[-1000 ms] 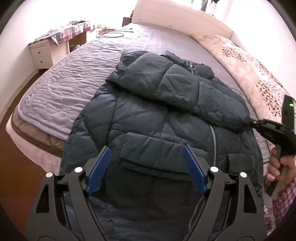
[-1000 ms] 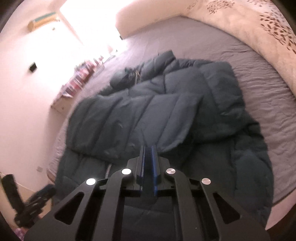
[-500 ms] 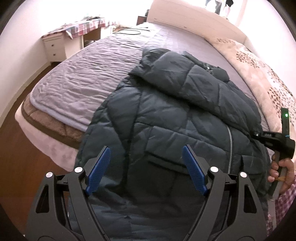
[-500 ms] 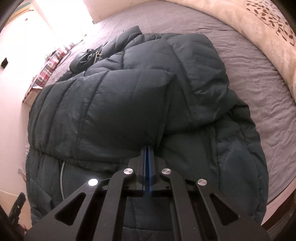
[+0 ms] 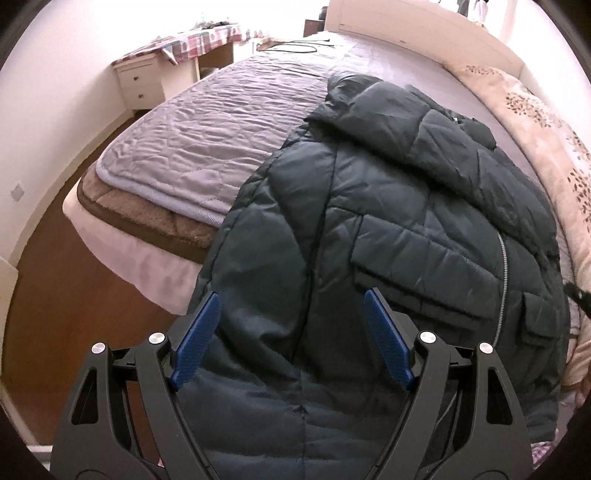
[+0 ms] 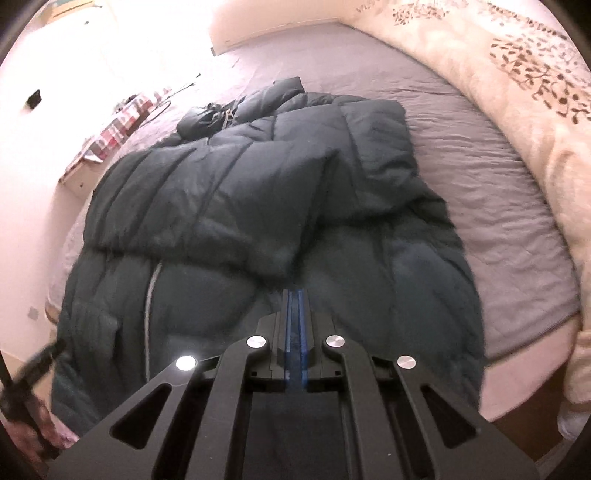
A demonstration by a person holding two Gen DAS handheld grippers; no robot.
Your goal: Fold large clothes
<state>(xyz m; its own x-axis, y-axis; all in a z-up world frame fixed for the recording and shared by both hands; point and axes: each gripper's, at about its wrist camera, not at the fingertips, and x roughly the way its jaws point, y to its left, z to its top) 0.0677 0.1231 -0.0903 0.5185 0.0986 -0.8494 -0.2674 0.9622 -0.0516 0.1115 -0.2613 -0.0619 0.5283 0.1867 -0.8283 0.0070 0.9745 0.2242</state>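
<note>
A large dark teal puffer jacket (image 5: 388,229) lies front up on the bed, one sleeve folded across its chest, its hem hanging over the bed's near edge. It also fills the right wrist view (image 6: 236,206). My left gripper (image 5: 291,317) is open and empty, just above the jacket's lower left part. My right gripper (image 6: 294,295) is shut, with nothing seen between its pads, at the end of the folded sleeve (image 6: 266,236). The right gripper's tip shows at the right edge of the left wrist view (image 5: 578,293).
The bed has a grey quilted cover (image 5: 207,136) and a cream floral duvet (image 6: 535,85) along its right side. A white nightstand (image 5: 140,85) and a desk with a plaid cloth (image 5: 199,35) stand at the far left. Brown floor (image 5: 74,288) lies left of the bed.
The right gripper drew back from the folded sleeve's cuff, and the sleeve now lies on the jacket. The left gripper swung left and stayed open.
</note>
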